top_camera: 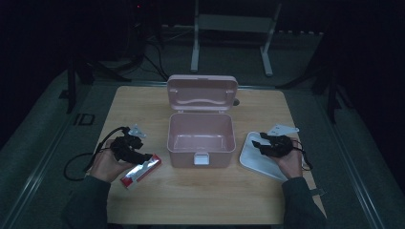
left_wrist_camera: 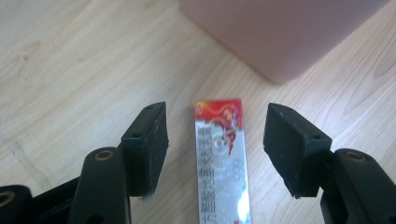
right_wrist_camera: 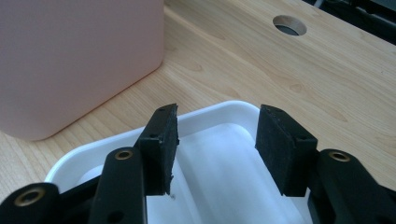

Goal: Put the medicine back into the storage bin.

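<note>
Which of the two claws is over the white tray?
The right claw: open above the white tray. The left claw straddles a red-and-silver packet instead.

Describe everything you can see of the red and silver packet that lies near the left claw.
The red and silver packet is long, flat and narrow, glossy like foil, with a red end, a silver body and printed characters running along it. It lies flat on the wooden table, left of the pink box and apart from it. The left claw is open around it; neither pad touches it.
</note>
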